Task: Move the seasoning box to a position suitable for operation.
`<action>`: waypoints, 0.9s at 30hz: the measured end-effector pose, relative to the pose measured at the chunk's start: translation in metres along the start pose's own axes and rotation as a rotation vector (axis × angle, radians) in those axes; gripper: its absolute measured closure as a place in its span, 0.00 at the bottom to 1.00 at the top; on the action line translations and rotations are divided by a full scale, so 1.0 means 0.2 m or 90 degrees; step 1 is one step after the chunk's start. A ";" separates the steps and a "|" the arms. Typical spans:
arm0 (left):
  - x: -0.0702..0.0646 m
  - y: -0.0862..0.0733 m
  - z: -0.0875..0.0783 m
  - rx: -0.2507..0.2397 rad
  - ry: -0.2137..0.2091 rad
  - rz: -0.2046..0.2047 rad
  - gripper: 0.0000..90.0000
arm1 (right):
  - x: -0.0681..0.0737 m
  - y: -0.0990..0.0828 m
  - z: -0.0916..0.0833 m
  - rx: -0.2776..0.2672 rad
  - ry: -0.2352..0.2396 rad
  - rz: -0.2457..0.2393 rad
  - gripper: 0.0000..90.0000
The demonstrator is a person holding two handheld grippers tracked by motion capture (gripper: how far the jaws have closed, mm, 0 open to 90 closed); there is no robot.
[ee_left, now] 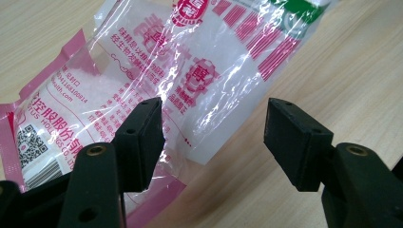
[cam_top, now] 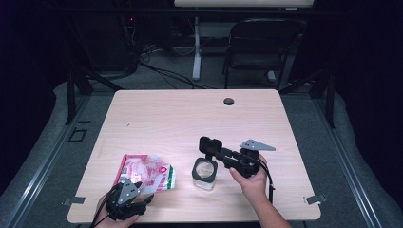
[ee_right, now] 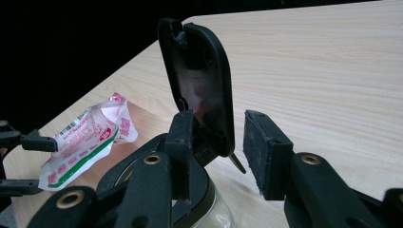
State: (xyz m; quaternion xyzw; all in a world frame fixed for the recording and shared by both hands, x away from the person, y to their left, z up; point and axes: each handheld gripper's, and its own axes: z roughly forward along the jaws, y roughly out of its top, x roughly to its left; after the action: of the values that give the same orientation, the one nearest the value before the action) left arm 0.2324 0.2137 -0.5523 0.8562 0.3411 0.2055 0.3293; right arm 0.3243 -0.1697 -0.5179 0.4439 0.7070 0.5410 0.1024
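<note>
Table carries pink-white packet near front left, glass jar beside it, black flip lid raised; left gripper open over packet; right gripper half-open astride lid hinge, grip unclear

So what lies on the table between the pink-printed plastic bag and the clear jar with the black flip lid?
Nothing: in the high view, bare light wood table separates the pink-printed plastic bag from the clear jar.
</note>
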 end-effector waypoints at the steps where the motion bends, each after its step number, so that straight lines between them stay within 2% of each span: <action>1: 0.00 0.00 0.00 0.001 0.001 0.003 0.43 | 0.00 0.00 0.00 0.003 -0.002 -0.002 0.71; 6: 0.02 0.00 0.04 0.016 0.009 0.010 0.43 | 0.00 0.00 0.00 0.001 0.001 0.000 0.71; 14: 0.03 0.02 0.08 0.018 0.019 0.015 0.43 | 0.00 -0.01 -0.02 -0.001 -0.001 0.002 0.71; 22: 0.02 0.05 0.12 0.023 0.032 0.039 0.44 | 0.00 -0.02 -0.04 -0.005 -0.007 0.004 0.70; 27: 0.03 0.06 0.15 0.020 0.035 0.046 0.47 | -0.01 -0.03 -0.06 -0.008 -0.009 0.002 0.70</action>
State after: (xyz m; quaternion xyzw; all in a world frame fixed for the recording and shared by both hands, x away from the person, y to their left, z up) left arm 0.2584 0.1982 -0.5633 0.8669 0.3222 0.2353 0.2988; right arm 0.3154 -0.1780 -0.5184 0.4483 0.7019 0.5426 0.1095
